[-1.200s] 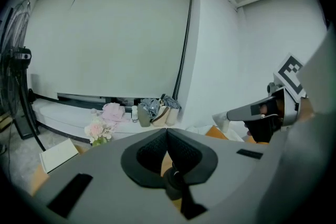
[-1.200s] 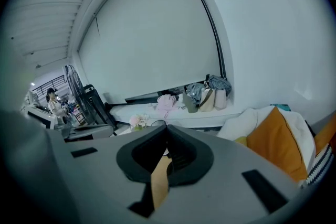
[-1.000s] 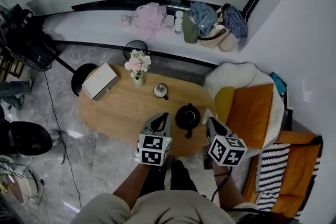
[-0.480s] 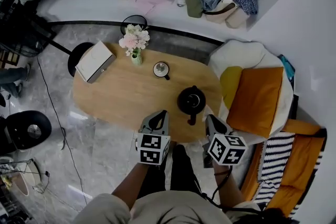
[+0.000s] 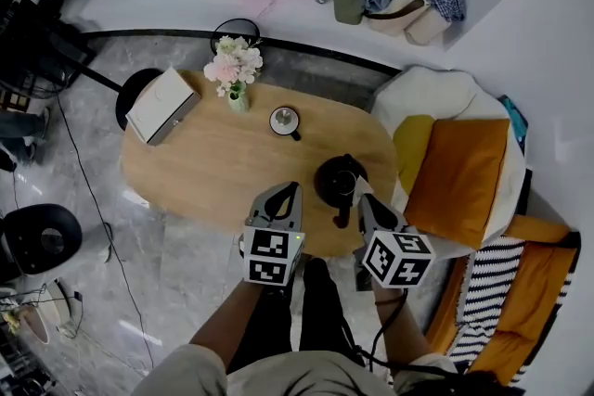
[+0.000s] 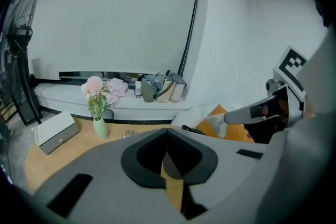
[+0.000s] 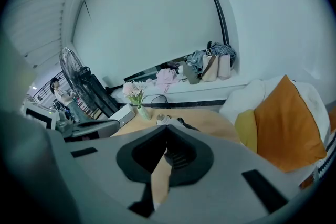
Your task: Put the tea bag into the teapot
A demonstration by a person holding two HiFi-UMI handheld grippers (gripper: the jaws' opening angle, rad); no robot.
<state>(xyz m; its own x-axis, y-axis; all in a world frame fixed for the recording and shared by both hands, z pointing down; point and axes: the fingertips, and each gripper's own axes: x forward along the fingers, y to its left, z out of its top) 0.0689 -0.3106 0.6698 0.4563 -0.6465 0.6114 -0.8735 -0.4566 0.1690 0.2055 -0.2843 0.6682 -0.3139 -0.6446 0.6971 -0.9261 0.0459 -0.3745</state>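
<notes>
You're pinching what looks like the tea bag (image 5: pixel 358 189) in the closed right gripper (image 5: pixel 362 198), just right of the teapot (image 5: pixel 334 181). The left gripper (image 5: pixel 290 192), jaws together and empty, is hovering left of the teapot.

Light: soft, even, cool in tone; shadows faint, pale sheen on floor (image 5: pixel 158 264).
Head view: sharp, heavy barrel curving toward the edges.
Gripper views: round black vignette, bright white wall (image 6: pixel 126 18); left gripper (image 6: pixel 167 132) and right gripper (image 7: pixel 167 129) bodies close and blurred; background clear.
</notes>
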